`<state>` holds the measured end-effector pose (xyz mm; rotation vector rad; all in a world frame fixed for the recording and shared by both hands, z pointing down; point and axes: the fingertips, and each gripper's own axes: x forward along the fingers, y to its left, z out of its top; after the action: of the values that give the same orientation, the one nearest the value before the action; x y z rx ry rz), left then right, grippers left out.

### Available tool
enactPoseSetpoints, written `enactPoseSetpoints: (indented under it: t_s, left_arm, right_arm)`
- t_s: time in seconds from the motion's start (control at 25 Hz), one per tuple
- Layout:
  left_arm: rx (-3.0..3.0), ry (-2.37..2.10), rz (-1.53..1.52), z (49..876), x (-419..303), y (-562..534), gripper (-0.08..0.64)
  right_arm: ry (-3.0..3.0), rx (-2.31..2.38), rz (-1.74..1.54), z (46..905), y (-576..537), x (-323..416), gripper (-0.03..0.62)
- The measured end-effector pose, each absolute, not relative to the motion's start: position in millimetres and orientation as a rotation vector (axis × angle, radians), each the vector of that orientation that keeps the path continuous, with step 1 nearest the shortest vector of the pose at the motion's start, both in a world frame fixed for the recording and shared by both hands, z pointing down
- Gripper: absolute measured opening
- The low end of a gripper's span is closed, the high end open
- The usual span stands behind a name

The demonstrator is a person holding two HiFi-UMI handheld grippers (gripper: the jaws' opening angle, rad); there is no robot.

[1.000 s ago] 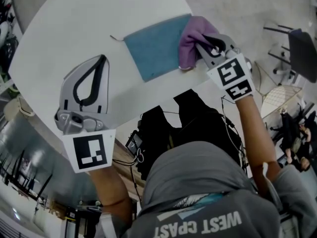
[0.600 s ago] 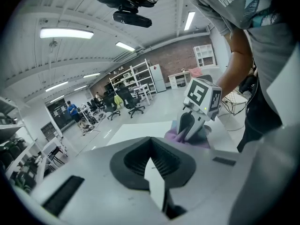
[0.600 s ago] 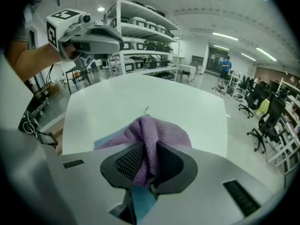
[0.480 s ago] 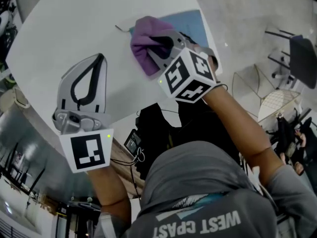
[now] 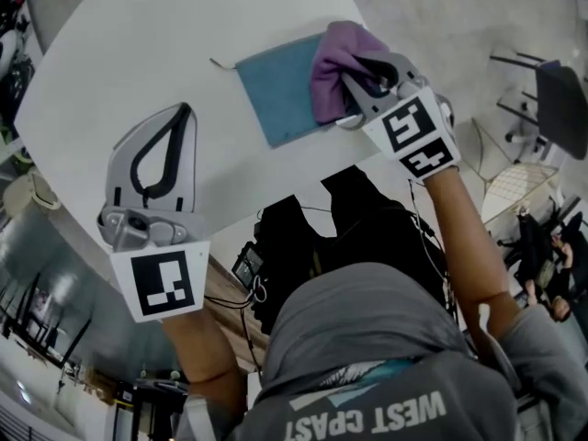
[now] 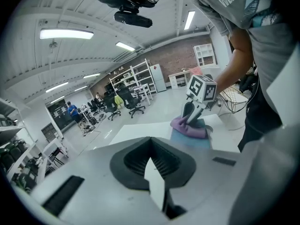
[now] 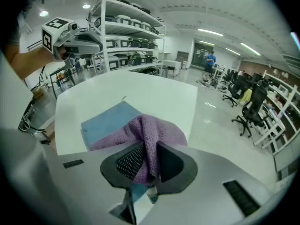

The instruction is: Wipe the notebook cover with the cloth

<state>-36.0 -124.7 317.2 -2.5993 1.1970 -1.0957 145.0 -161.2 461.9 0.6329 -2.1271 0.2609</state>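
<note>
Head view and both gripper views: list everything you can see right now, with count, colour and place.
table: one, white, under everything
notebook: one, blue cover, flat on the table near its edge
cloth: one, purple, bunched on the notebook's right part in the head view, pinched in the right gripper
shelves: one white rack with bins, beyond the table in the right gripper view
office chairs: several, black, on the floor in the background
right gripper: one, grey, shut on the cloth, over the notebook
left gripper: one, grey, shut and empty, over bare table apart from the notebook
</note>
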Motion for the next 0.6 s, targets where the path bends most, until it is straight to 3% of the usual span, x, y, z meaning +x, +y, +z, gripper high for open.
enactPoseSetpoints:
  t_s: [0.24, 0.6]
  left_arm:
    - [-2.623, 1.136, -1.076, 318, -11, -136, 0.0]
    - [-2.627, 1.198, -1.096, 325, -25, -125, 0.0]
  right_arm:
    - [-2.093, 0.723, 0.298, 462, -174, 179, 0.095]
    - [-2.25, 0.403, 0.172, 460, -151, 37, 0.097]
